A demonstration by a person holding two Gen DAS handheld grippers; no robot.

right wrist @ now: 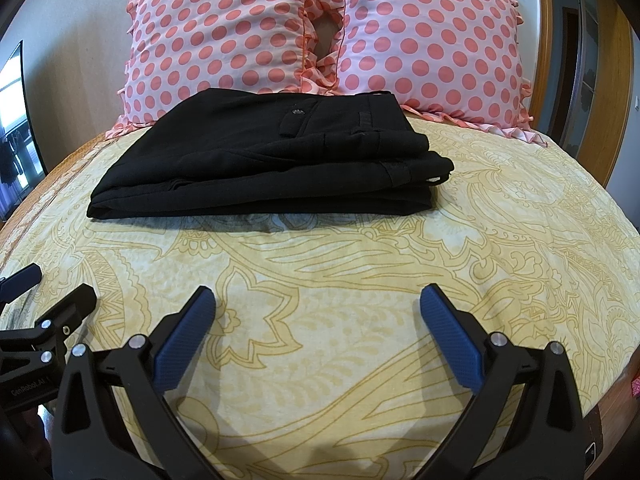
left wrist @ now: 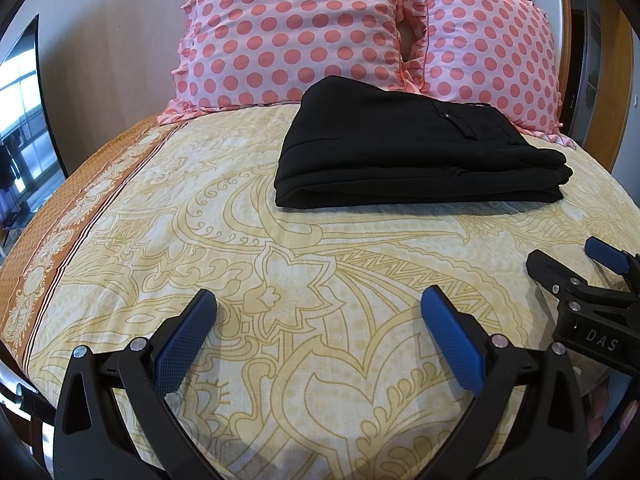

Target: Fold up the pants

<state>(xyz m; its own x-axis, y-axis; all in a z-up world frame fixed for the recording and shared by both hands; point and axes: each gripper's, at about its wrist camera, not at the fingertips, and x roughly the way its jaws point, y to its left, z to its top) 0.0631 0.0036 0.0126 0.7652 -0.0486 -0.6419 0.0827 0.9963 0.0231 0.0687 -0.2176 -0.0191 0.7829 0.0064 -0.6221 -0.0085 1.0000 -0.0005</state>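
The black pants [left wrist: 416,148] lie folded into a compact, layered rectangle on the bed [left wrist: 280,248], near its head end and just in front of two pink polka-dot pillows [left wrist: 288,32]. In the right wrist view the waistband, a back pocket button [right wrist: 297,111] and belt loops face up on the top layer, and the stacked edges at the right end are stepped, not flush.

The left gripper [left wrist: 318,300] hangs low over the patterned bedspread with its fingers [left wrist: 184,344] spread wide and nothing between them. The right gripper [right wrist: 317,300] is the same: fingers far apart, empty, well back from the pants. Each gripper shows at the edge of the other's view, so the two sit side by side near the foot of the bed.

Judging from the bundle, the folding looks finished or nearly so, and the main risk now is undoing it. If a gripper goes back to square the uneven right end, a finger could catch only the top layer and drag it off the stack. A pinch on the loose tab sticking out at the lower right corner could pull that layer out. The soft, wrinkled bedspread could also bunch under a sliding finger and tilt the pile toward the pillows.
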